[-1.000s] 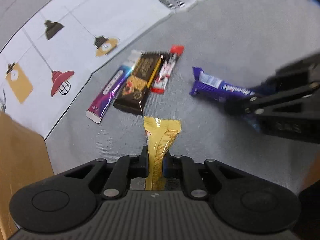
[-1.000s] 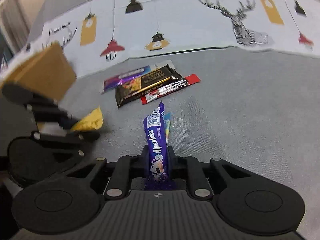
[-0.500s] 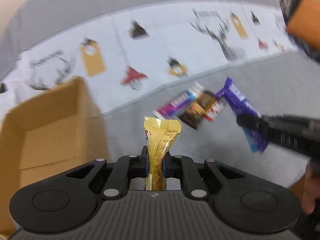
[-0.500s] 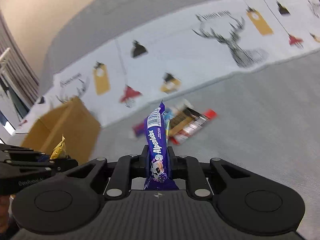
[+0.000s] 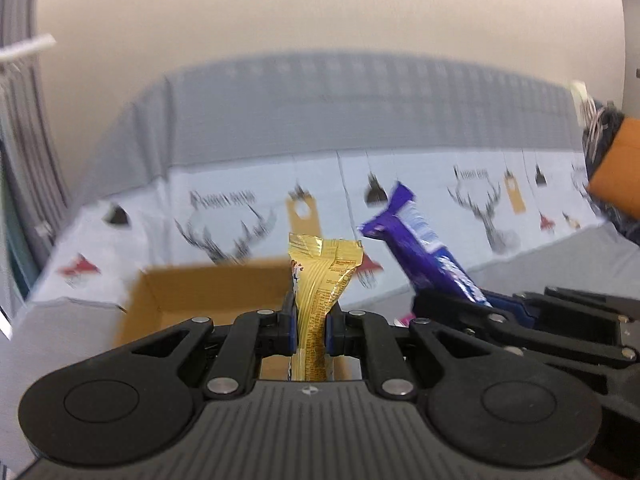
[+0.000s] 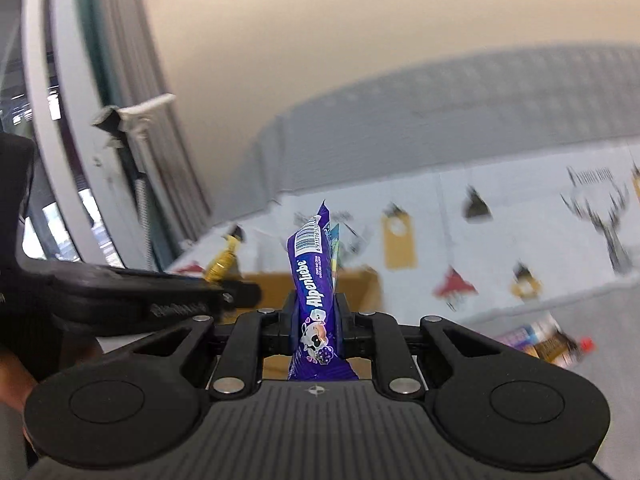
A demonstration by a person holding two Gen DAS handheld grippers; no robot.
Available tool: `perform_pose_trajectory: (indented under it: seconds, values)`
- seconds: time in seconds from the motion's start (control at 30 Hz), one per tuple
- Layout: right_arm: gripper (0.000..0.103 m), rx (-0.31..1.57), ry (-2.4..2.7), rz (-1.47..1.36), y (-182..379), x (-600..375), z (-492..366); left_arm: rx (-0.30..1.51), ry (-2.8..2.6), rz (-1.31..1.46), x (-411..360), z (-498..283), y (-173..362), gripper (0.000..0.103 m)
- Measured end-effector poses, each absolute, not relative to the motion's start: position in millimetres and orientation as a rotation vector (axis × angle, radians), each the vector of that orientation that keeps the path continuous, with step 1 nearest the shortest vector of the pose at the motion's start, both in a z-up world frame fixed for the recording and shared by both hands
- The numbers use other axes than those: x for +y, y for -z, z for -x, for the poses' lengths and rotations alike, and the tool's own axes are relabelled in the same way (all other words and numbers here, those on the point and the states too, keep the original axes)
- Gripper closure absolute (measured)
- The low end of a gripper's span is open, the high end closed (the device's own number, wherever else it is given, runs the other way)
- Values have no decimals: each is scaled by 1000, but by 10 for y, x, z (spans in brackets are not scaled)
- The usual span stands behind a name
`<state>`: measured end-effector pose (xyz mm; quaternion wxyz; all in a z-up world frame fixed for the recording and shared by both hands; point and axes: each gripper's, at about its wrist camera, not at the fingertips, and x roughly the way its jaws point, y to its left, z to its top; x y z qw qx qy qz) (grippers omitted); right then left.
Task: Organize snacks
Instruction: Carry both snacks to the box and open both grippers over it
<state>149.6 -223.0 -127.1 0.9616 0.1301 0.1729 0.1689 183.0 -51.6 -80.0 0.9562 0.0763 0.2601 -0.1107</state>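
My left gripper [image 5: 311, 322] is shut on a gold snack packet [image 5: 324, 276] that stands up between its fingers. Just beyond it lies an open cardboard box [image 5: 208, 292], its inside partly hidden by the gripper. My right gripper [image 6: 316, 322] is shut on a purple Alpenliebe candy pack [image 6: 314, 280]. In the left wrist view the right gripper [image 5: 452, 300] reaches in from the right with the purple pack [image 5: 424, 248]. In the right wrist view the left gripper [image 6: 236, 294] comes in from the left with the gold packet [image 6: 222, 266], in front of the box [image 6: 360, 280].
Several snack bars [image 6: 548, 342] lie on the grey surface at the lower right. A pale cloth [image 5: 248, 208] printed with deer and lamps covers the back of the surface. A window frame [image 6: 60, 168] stands at the left; an orange cushion [image 5: 616, 168] sits far right.
Both grippers have risen and swung left, away from the row of bars, each still holding its snack. The cardboard box has come into the middle of both views, and the wall now shows.
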Motion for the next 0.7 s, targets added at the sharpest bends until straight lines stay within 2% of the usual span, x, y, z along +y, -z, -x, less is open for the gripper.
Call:
perform_pose_trajectory:
  seconds: [0.1,0.23,0.7]
  values:
    - [86,305,-359,-210,1056,-1930,-1428,447,188,-142,-272,-1671,641,90]
    - [85,307,-385,-170,1001,-1634,-1457,461,177,-75,64,-1705,672,89]
    - [85,572,-386,-68,1874,-896,-2010,747,79,-22,788,-2177,1744,89]
